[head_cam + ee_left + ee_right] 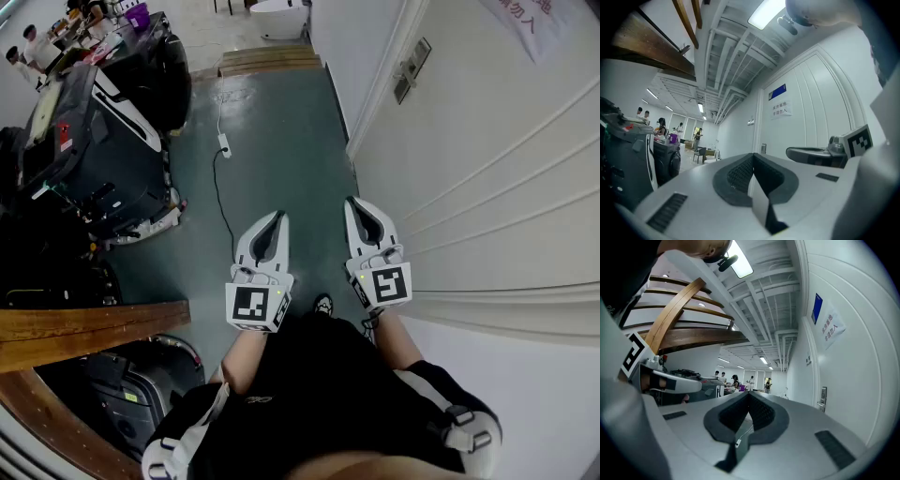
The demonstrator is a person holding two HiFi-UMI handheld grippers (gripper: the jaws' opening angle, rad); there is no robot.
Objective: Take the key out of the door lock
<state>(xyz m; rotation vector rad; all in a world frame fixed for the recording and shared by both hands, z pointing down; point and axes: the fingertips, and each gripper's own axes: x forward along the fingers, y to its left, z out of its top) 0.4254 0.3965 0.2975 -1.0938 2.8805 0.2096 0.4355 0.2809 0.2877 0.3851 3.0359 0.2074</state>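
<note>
The white panelled door [497,178] fills the right side of the head view. Its metal lock plate [411,71] sits far ahead on the door edge, and shows small in the right gripper view as the lock plate [823,397] and in the left gripper view as the lock plate [763,148]. No key can be made out at this distance. My left gripper [279,217] and right gripper [352,202] are held side by side over the grey-green floor, well short of the lock. Both point forward. In each gripper view the left gripper [753,154] and the right gripper [749,393] have jaws meeting with nothing between them.
Black machines [98,159] stand along the left. A white power strip [224,144] with its cable lies on the floor ahead. A wooden beam [89,330] crosses at lower left, wooden steps [269,60] lie far ahead. A paper notice [829,329] hangs on the door. People stand far off [37,47].
</note>
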